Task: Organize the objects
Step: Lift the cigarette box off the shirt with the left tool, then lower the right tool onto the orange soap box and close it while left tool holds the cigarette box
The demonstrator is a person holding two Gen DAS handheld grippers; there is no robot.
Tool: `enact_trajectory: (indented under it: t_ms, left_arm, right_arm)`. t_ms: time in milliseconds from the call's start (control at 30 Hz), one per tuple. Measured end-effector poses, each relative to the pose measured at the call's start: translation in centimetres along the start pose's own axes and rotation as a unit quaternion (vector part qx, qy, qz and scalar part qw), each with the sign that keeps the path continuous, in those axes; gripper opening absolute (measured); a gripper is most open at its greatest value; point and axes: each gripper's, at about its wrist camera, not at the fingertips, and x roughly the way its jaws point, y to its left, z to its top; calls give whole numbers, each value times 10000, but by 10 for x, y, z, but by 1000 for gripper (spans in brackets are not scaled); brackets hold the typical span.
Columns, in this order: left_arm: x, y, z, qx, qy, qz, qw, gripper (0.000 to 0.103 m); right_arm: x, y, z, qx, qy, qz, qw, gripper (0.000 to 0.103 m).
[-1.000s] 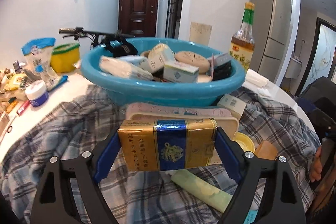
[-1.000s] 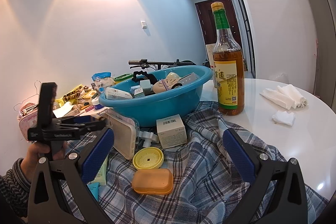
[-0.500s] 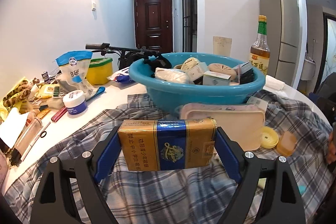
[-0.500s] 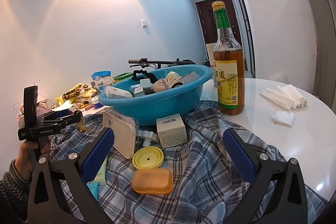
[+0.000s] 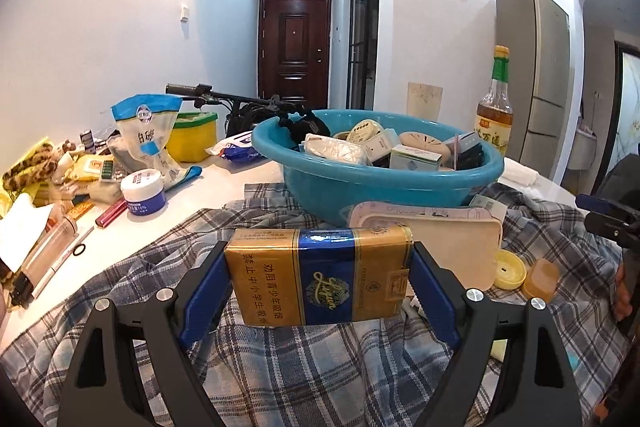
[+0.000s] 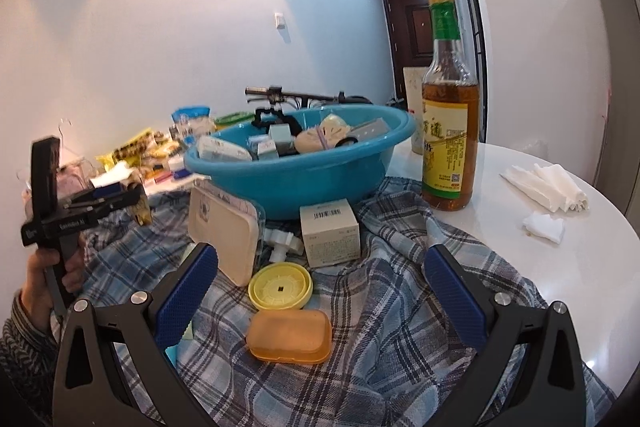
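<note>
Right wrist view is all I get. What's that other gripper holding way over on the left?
Observer: The left gripper is shut on a gold and blue cigarette pack, clamped by both short ends.
Operator: Is it over the bowl?
Observer: No. It is held above the plaid cloth, with the blue basin beyond it.
Operator: What's left of the bowl?
Observer: A small white jar with a blue label stands on the white table, beside a blue and white bag.
</note>
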Motion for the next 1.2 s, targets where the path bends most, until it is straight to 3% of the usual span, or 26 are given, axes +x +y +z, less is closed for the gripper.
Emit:
enact_trajectory:
  t_ms: [300,433,500,567,667,767,833,1200]
  left_arm:
    - [-3,-3,0,75,-71,-152,9998,88]
    - [-4,-6,0,99,-88,-151,9998,88]
    - [-5,-9,0,153,-110,-156,9997,88]
    - [-5,-11,0,197,-120,-167,9996,88]
    - [-5,-12,0,190,-116,-174,9996,88]
    - [-5,-13,-1,189,-97,-176,9996,88]
    - [-5,-15,-1,197,-93,-173,9996,88]
    - [-4,-14,0,197,-65,-194,9996,88]
  right_arm:
    - [13,14,-2,-391,283,-202,9986,103]
    - [11,18,-3,-527,263,123,9982,102]
    - [3,21,-4,-639,123,409,9970,93]
    - [5,26,-7,-739,379,540,9951,86]
    - [25,29,-14,-788,1148,582,9885,77]
    - [42,28,-20,-816,1682,557,9808,75]
    - [53,23,-24,-714,1954,471,9770,60]
    - [58,25,-28,-886,2176,288,9716,61]
